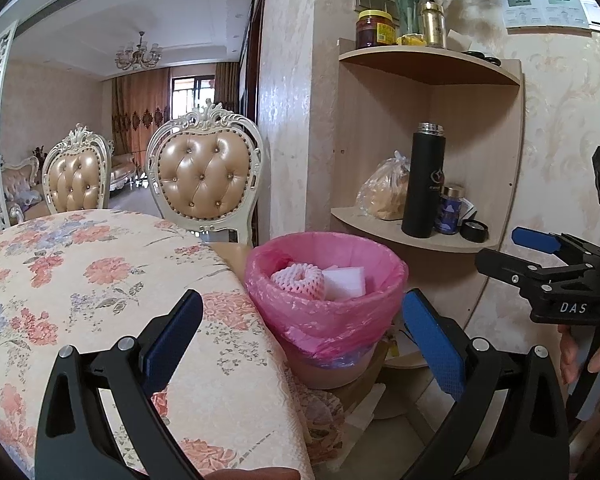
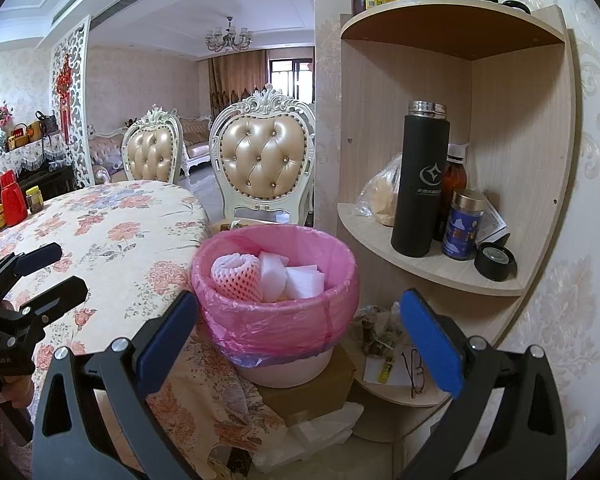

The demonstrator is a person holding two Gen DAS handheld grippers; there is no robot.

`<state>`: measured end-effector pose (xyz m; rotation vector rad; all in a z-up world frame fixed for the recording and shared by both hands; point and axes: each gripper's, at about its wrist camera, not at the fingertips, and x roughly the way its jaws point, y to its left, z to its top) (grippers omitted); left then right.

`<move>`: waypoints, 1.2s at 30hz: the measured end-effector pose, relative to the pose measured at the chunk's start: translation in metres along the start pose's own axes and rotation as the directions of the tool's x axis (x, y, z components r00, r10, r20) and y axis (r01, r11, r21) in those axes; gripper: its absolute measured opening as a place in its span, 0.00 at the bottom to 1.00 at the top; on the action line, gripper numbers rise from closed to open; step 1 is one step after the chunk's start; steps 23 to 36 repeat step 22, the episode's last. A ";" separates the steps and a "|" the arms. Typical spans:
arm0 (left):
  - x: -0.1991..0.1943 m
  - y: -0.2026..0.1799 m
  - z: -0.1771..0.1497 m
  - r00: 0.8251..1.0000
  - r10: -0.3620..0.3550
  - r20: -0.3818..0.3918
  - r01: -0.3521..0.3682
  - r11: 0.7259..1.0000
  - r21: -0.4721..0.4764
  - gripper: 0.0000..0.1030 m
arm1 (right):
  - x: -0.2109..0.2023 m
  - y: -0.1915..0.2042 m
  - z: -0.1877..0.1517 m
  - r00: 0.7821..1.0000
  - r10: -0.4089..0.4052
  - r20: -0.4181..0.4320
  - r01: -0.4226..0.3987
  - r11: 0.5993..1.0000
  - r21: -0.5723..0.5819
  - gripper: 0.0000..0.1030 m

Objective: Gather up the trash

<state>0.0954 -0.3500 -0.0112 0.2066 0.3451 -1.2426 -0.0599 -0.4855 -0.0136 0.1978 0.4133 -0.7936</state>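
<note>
A small bin lined with a pink bag (image 1: 332, 312) (image 2: 276, 320) stands on a cardboard box (image 2: 312, 388) between the table and the corner shelf. Inside lie a pink foam fruit net (image 1: 298, 280) (image 2: 236, 274) and white foam sheets (image 1: 346, 282) (image 2: 296, 278). My left gripper (image 1: 300, 340) is open and holds nothing, its blue pads either side of the bin from just in front. My right gripper (image 2: 298, 336) is open too, facing the bin, with nothing between its pads. Each gripper shows in the other's view, the right one (image 1: 540, 256) and the left one (image 2: 40, 272).
A table with a floral cloth (image 1: 80, 288) (image 2: 112, 232) lies left of the bin. Two padded chairs (image 1: 204, 180) (image 2: 266, 160) stand behind. The wooden corner shelf (image 1: 432, 236) (image 2: 440, 272) holds a black flask (image 2: 420, 184), jars and a bag. Glasses and papers (image 2: 404, 364) lie on its lowest tier.
</note>
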 end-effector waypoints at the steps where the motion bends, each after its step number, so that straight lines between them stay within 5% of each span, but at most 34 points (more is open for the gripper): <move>1: 0.000 -0.001 0.000 1.000 0.000 0.000 0.000 1.000 0.001 0.93 | 0.000 0.000 0.000 1.000 -0.001 0.000 0.001 1.000 -0.001 0.96; 36: 0.007 0.001 -0.004 1.000 0.014 -0.013 -0.014 1.000 -0.018 0.94 | 0.001 0.000 -0.002 1.000 -0.001 -0.003 0.001 1.000 0.001 0.96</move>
